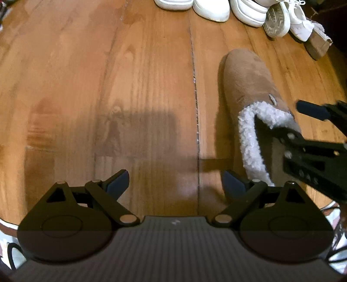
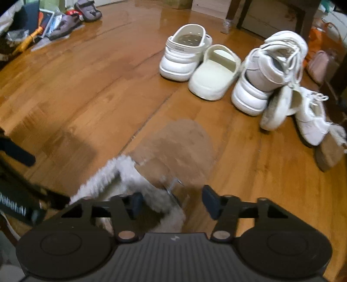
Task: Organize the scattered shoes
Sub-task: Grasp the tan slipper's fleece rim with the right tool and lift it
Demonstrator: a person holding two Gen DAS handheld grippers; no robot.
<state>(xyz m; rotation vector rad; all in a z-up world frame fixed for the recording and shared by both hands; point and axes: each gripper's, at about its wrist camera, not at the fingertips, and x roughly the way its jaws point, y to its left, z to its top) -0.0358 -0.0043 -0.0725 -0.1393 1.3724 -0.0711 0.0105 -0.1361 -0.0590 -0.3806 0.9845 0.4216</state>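
Observation:
A tan slipper boot (image 1: pixel 245 80) with a white fleece collar (image 1: pixel 249 138) lies on the wood floor; the right wrist view shows it (image 2: pixel 180 147) just ahead. My right gripper (image 2: pixel 173 204) straddles the collar's side wall, with one finger (image 2: pixel 136 205) inside the opening and the other (image 2: pixel 211 204) outside, a gap still showing. In the left wrist view that gripper (image 1: pixel 279 112) comes in from the right. My left gripper (image 1: pixel 175 183) stands open over bare floor, left of the boot. A matching tan slipper (image 2: pixel 329 151) lies at the far right.
A row of pale shoes stands beyond: a white clog (image 2: pixel 182 56), a cream slide (image 2: pixel 214 73), a chunky white sneaker (image 2: pixel 271 71) and a tipped lace-up sneaker (image 2: pixel 310 121). Clutter (image 2: pixel 54 21) fills the far left corner. Dark furniture legs (image 2: pixel 243 13) and a pink bag (image 2: pixel 321 65) stand behind.

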